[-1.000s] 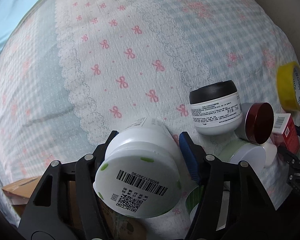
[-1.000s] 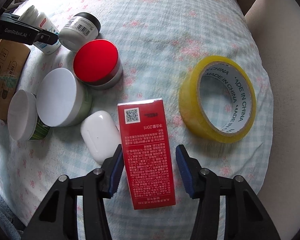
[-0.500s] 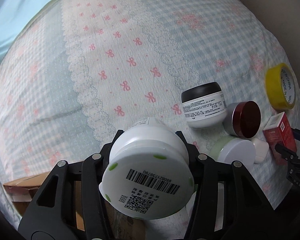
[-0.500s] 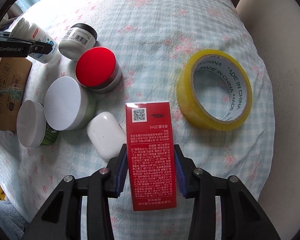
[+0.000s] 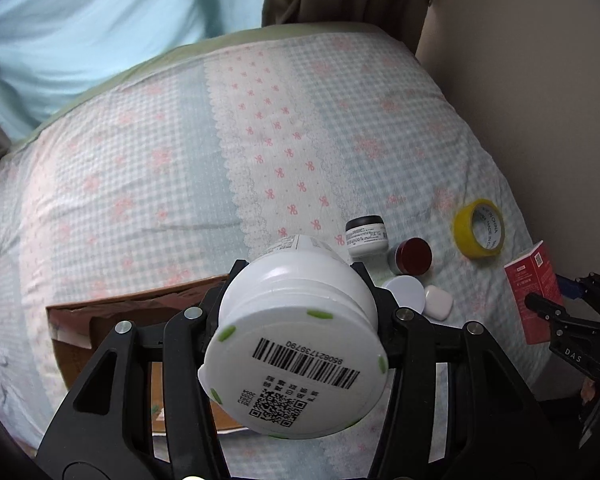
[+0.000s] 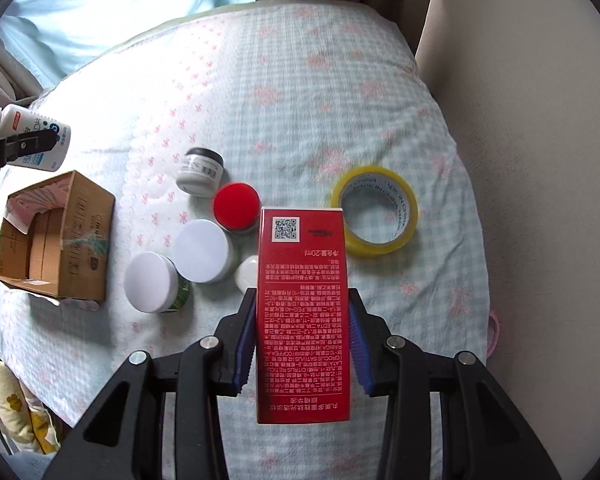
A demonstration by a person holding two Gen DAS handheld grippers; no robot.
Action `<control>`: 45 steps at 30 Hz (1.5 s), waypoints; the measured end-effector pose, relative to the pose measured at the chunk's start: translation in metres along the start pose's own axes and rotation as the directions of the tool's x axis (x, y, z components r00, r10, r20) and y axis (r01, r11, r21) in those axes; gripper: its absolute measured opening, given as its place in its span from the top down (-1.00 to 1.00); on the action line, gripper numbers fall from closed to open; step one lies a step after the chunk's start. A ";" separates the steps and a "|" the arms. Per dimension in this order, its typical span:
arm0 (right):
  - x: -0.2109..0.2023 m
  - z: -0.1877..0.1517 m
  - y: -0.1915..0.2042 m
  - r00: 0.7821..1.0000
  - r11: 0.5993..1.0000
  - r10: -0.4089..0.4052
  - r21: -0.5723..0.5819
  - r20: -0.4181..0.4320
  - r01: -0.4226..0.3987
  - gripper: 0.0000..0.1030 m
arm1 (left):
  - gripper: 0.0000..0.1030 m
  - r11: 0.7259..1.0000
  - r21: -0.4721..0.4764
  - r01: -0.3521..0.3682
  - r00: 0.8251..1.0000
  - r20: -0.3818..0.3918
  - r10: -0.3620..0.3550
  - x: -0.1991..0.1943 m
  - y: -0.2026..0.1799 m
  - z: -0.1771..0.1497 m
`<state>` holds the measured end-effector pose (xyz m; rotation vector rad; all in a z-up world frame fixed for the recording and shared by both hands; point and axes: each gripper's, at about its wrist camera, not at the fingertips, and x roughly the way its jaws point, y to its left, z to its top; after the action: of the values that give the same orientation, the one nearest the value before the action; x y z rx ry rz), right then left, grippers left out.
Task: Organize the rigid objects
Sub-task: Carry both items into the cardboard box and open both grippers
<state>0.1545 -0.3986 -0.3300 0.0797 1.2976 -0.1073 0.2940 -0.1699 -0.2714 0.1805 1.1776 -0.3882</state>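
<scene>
Rigid objects now split between the bed and our two grippers. Both grippers have risen well above the bed (image 6: 300, 80) compared with a second ago: the wrist views take in far more of the quilt, the curtain and the wall beyond.

Left gripper (image 5: 296, 312): fingers clamped on the white bottle (image 5: 296, 344), barcoded base toward the camera. A second ago the fingers stood apart around it down at the quilt; now it is lifted clear. From the right wrist view the same bottle hangs in the air above the far left part of the bed, beyond the cardboard box (image 6: 56, 240).

Right gripper (image 6: 302, 344): blue-padded fingers closed on the sides of the red carton (image 6: 302, 312). A second ago they straddled it with gaps while it lay flat on the quilt; now it is carried, QR-code end pointing away from us.

Remaining on the bed, middle area:
- black-lidded jar (image 6: 200, 170), farthest toward the headboard edge
- red-lidded jar (image 6: 236, 208), just beside it
- two white-lidded jars (image 6: 202, 250) (image 6: 152, 282), touching or nearly so
- small white earbud case (image 6: 247, 274), partly hidden behind the carton
- yellow tape roll (image 6: 374, 210), off toward the right edge

The box sits open near the left edge, flaps up.

Our judgement: both grasps are done and the lift has succeeded; the open box looks like the likely destination, with the bottle nearer to it. Six items are yet to be sorted.
</scene>
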 end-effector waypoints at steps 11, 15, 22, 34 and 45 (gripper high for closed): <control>-0.089 0.044 0.105 0.981 0.979 0.132 -0.175 0.142 -0.107 0.26 | 0.09 0.983 -0.171 -0.069 0.993 0.080 0.084 -0.118 0.090 -0.049; -0.095 0.054 0.163 0.972 0.957 0.199 -0.240 0.128 -0.164 0.26 | 0.09 0.970 -0.228 -0.089 0.991 0.078 0.109 -0.129 0.134 -0.080; -0.093 0.064 0.262 0.959 0.935 0.252 -0.286 0.126 -0.208 0.26 | 0.09 0.959 -0.274 -0.069 0.997 0.015 0.076 -0.114 0.210 -0.116; -0.030 0.063 0.362 0.977 0.972 0.215 -0.097 0.010 -0.213 0.26 | 0.09 0.980 -0.197 0.031 0.995 -0.088 -0.049 -0.034 0.297 -0.125; 0.054 0.063 0.390 0.987 0.990 0.130 -0.042 -0.097 -0.135 0.26 | 0.09 0.989 -0.104 0.101 0.973 -0.199 -0.120 0.071 0.300 -0.118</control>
<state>0.2775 -0.0214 -0.3652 0.1304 1.3846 0.0426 0.3320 0.1319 -0.4003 0.0743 1.4103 -0.4185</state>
